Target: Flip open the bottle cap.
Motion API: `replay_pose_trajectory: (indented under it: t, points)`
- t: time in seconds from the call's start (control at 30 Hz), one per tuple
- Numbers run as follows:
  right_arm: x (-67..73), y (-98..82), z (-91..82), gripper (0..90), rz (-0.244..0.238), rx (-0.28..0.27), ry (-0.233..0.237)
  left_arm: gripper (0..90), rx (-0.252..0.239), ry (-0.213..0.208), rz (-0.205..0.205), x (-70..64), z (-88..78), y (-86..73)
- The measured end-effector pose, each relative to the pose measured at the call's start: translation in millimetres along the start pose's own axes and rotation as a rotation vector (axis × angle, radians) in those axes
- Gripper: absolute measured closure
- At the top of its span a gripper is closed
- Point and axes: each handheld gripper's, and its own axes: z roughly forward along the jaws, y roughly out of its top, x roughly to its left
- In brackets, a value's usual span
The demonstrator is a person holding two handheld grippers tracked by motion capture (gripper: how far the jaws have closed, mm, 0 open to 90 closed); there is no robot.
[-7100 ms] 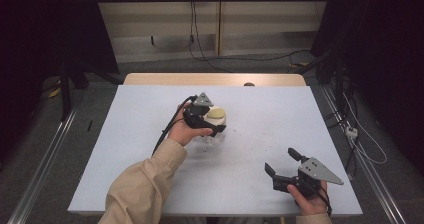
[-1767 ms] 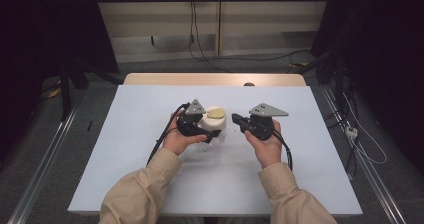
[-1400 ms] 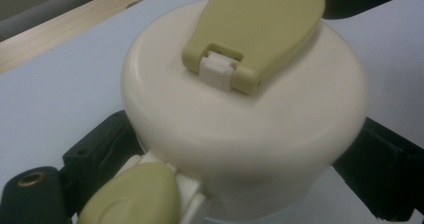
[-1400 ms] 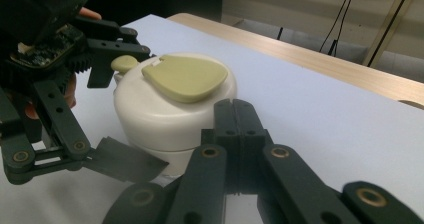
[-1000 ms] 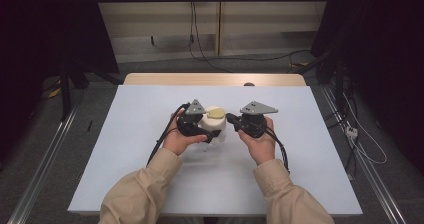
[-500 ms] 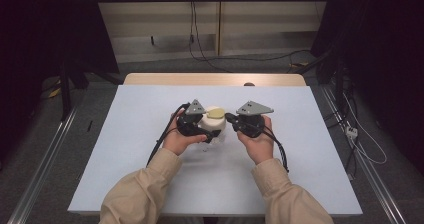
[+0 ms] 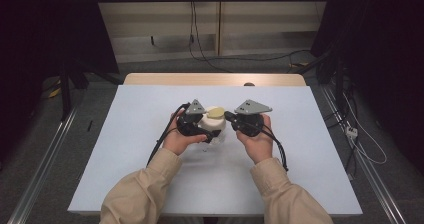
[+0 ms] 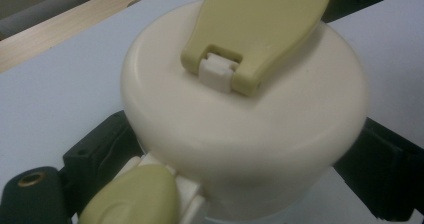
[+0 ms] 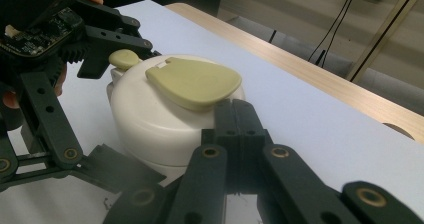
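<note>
Mid-desk [image 7: 150, 149], left tool [image 7: 196, 125] clamped round a cream jar [image 7: 215, 125], jar upright with its green flap [image 7: 216, 113] down, right tool [image 7: 231, 117] closed, tips under the flap's edge

Bright table [image 7: 150, 134], dark surrounds – soft close-up blur, no glare.

Your left gripper [image 7: 200, 126] and right gripper [image 9: 235, 129] look like matt black plastic with brass-coloured rivets. The cream container lid [image 8: 240, 134] is smooth plastic with a soft sheen, its olive flap [image 8: 260, 24] likewise. The bench [image 7: 150, 109] carries a matt white sheet over a pale wood edge [image 7: 215, 79]. Your sleeves [image 7: 140, 194] are tan cloth.
</note>
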Motion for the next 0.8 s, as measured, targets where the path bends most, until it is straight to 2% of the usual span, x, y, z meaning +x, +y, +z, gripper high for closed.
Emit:
replay_pose_trajectory:
  t: [0.1, 0.17, 0.27, 0.37, 0.47, 0.8]
  points:
    - [-0.1, 1.9, -0.2, 90.0, 0.004, -0.008, 0.002, 10.1, -0.001, 0.000, 0.000, -0.1, 0.0, -0.1]
    - [0.0, 5.2, -2.5, 90.0, 0.049, -0.062, 0.042, 10.1, -0.003, 0.000, -0.004, -0.8, 0.4, 0.0]
    - [2.7, 13.7, -6.6, 90.0, 0.027, -0.087, 0.010, 10.1, 0.000, 0.003, -0.002, -0.5, -0.1, 0.0]
    - [2.0, 16.9, -7.5, 90.0, 0.038, -0.094, 0.025, 10.1, -0.001, 0.004, -0.002, -0.8, 0.0, 0.1]
    - [2.6, 18.7, -10.6, 90.0, 0.039, -0.115, 0.020, 10.1, -0.002, 0.004, -0.003, -0.7, 0.1, 0.0]
    - [-0.2, 17.4, -10.5, 90.0, 0.040, -0.091, 0.020, 10.2, 0.000, 0.003, -0.002, -0.4, -0.3, 0.5]
